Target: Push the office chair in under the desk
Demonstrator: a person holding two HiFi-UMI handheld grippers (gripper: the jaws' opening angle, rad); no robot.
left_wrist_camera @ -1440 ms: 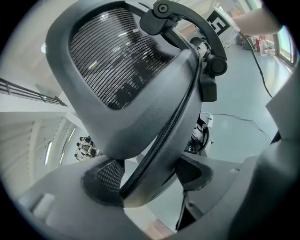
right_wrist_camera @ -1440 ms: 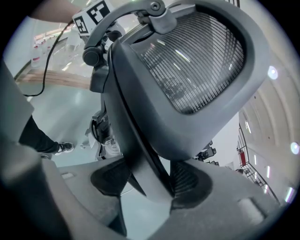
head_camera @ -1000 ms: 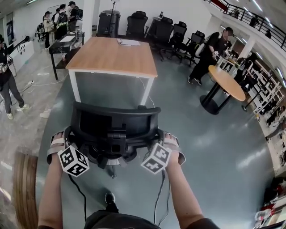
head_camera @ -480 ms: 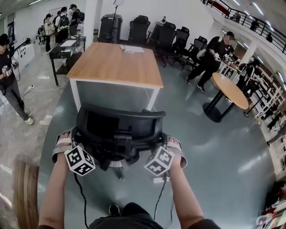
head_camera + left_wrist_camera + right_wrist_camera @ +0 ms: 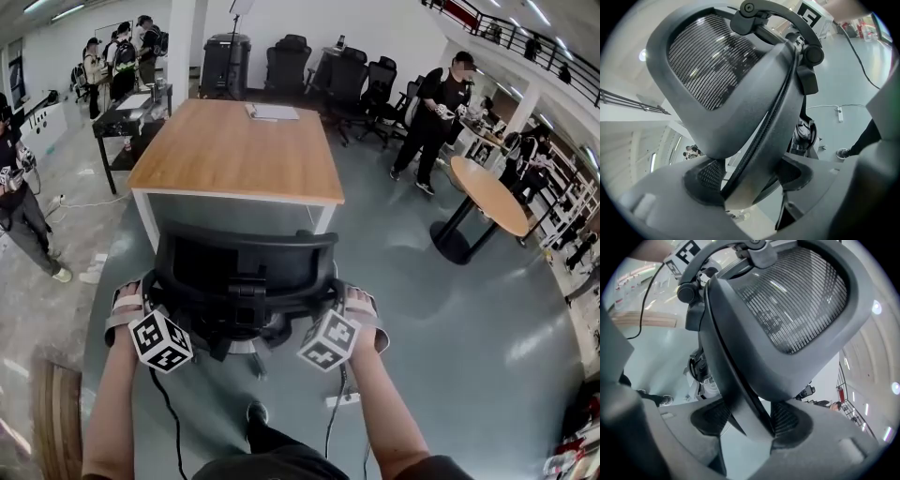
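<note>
A black mesh-back office chair (image 5: 246, 272) stands in the head view just short of the wooden desk (image 5: 234, 150), its back towards me. My left gripper (image 5: 155, 314) is shut on the left edge of the backrest, and my right gripper (image 5: 333, 311) on the right edge. In the left gripper view the backrest frame (image 5: 754, 108) runs down between the pads of the left gripper (image 5: 745, 180). The right gripper view shows the same from the other side: the backrest frame (image 5: 740, 362) sits clamped in the right gripper (image 5: 750, 420). The chair's seat and base are mostly hidden under the backrest.
A round table (image 5: 487, 192) stands to the right, a row of black chairs (image 5: 347, 66) along the back wall, a dark side table (image 5: 131, 103) at left. Several people stand around the room. A power strip (image 5: 342, 400) and cables lie on the floor by my feet.
The chair has rolled forward with both grippers on it; the desk's front edge now lies closer to the backrest. The people in the background have shifted.
</note>
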